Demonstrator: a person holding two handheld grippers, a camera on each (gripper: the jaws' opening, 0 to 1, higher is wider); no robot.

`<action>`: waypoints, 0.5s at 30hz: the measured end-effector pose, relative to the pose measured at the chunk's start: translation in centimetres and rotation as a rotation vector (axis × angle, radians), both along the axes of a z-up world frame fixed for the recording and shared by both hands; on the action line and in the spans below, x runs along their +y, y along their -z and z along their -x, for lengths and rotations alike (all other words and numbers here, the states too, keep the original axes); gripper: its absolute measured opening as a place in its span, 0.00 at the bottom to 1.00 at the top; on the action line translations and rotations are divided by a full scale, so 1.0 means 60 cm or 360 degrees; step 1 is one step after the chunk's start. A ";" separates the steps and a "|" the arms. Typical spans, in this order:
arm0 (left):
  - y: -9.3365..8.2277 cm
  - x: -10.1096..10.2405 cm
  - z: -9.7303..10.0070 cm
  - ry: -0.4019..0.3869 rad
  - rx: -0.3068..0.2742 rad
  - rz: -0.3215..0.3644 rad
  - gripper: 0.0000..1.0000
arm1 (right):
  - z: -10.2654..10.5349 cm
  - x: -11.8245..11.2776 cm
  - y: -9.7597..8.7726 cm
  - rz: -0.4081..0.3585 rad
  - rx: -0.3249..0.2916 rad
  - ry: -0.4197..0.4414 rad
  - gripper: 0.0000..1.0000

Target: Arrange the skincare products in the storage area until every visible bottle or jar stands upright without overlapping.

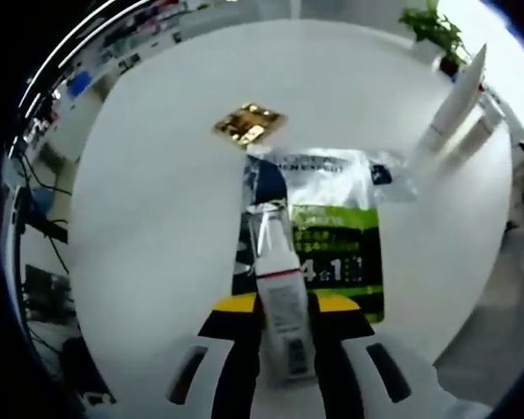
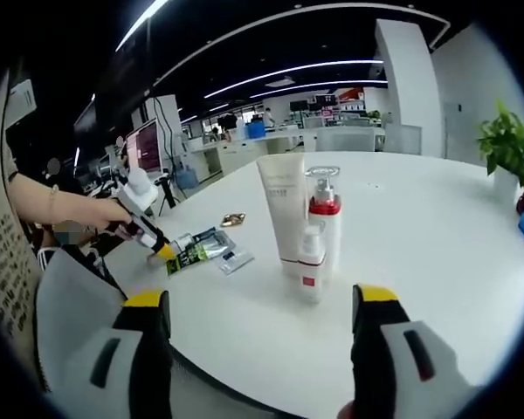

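The left tongs pinch a white squeeze tube lengthwise, pointing toward twelve o'clock, while the spread right tongs face the upright white bottles at twelve o'clock.

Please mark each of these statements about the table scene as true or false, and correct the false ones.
1. The left gripper is shut on a white tube. True.
2. The right gripper holds the red-collared pump bottle. False: its jaws are wide apart and empty, and the bottle stands on the white table beyond them.
3. The tall white tube stands upright beside the pump bottle. True.
4. The gold packet lies on top of the green sachet. False: it lies apart from it, on bare table.
5. A potted plant stands on the table. True.
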State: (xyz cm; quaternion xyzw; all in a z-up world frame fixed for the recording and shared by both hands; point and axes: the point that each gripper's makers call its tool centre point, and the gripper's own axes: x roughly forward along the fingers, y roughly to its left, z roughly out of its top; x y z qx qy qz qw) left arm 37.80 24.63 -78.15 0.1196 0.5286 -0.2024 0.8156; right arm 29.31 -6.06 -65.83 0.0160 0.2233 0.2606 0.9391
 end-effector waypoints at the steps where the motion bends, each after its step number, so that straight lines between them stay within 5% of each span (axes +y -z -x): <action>1: 0.000 -0.001 -0.001 0.0003 -0.0006 0.0002 0.18 | 0.000 0.000 0.000 0.0001 0.0001 -0.0001 0.86; 11: -0.017 -0.010 -0.001 -0.0048 -0.0036 0.0096 0.16 | 0.002 0.003 -0.001 0.0018 -0.0009 -0.0020 0.86; 15: -0.048 -0.039 0.005 -0.0167 -0.0069 0.0338 0.16 | 0.002 0.005 -0.002 0.0027 -0.0017 -0.0030 0.86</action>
